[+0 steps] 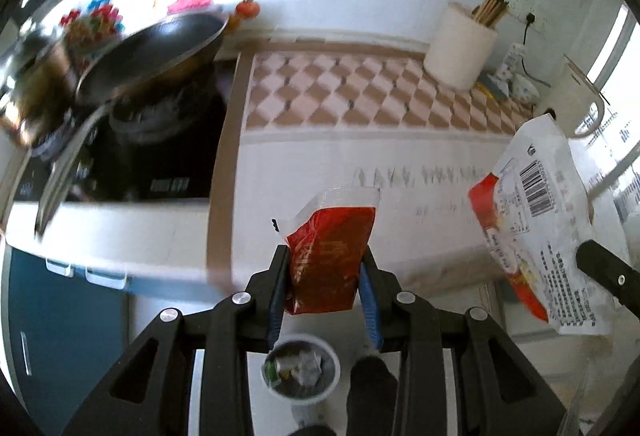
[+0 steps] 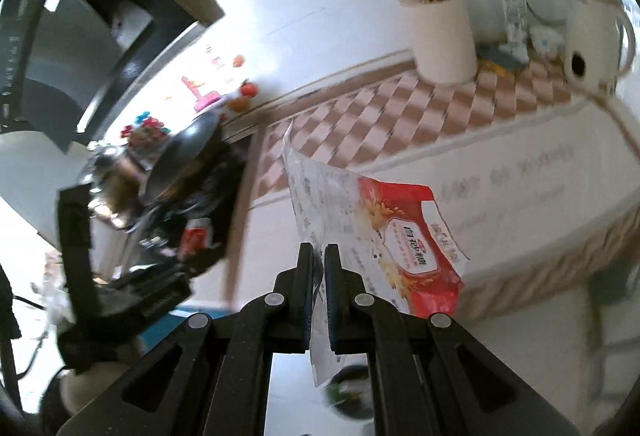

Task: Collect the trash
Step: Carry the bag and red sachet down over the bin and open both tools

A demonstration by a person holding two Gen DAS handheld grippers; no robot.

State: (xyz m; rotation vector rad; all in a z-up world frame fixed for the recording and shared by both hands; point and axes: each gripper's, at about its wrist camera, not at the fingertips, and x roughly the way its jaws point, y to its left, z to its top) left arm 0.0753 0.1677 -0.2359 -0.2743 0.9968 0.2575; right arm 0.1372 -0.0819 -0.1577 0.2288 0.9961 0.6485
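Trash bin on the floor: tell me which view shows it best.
The left wrist view. There the trash bin sits below the left gripper, its rim whole and its crumpled contents visible. In the right wrist view the bin is a dark blurred patch, partly hidden behind the gripper frame and the hanging sugar bag.

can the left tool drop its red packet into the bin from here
Probably yes. The left tool holds the red packet off the counter, and the open bin sits on the floor just below it with nothing between.
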